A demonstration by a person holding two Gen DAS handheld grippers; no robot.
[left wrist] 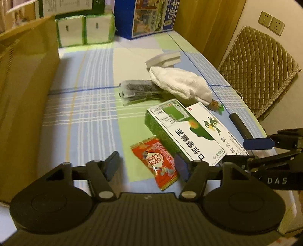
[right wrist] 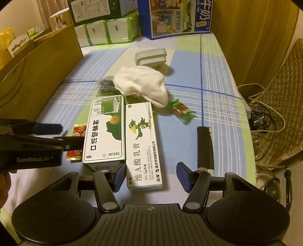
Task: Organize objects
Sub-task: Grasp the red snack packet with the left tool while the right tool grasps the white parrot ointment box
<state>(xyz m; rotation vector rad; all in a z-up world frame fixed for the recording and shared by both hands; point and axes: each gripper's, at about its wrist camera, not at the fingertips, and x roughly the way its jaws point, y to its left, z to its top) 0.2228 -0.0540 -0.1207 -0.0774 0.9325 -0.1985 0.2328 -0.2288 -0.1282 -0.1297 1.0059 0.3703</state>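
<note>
In the left wrist view my left gripper (left wrist: 147, 166) is open, with a red snack packet (left wrist: 155, 162) lying on the cloth between its fingers. A green-and-white medicine box (left wrist: 166, 121) and a white parrot-print ointment box (left wrist: 204, 132) lie side by side just beyond. My right gripper (right wrist: 151, 177) is also open, its fingers on either side of the near end of the ointment box (right wrist: 144, 147), with the left pad close to the green box (right wrist: 106, 132). The left gripper (right wrist: 62, 135) reaches in from the left over the red packet (right wrist: 77, 142).
Farther back lie a white cloth (right wrist: 142, 87), a clear packet (left wrist: 138, 90), a grey-white adapter (right wrist: 151, 56), a green-wrapped candy (right wrist: 181, 110) and a black cylinder (right wrist: 204, 147). A cardboard box (right wrist: 37, 75) walls the left; tissue packs (right wrist: 109, 32) and a blue carton (right wrist: 180, 17) stand behind. Cables (right wrist: 265, 117) hang off the right edge.
</note>
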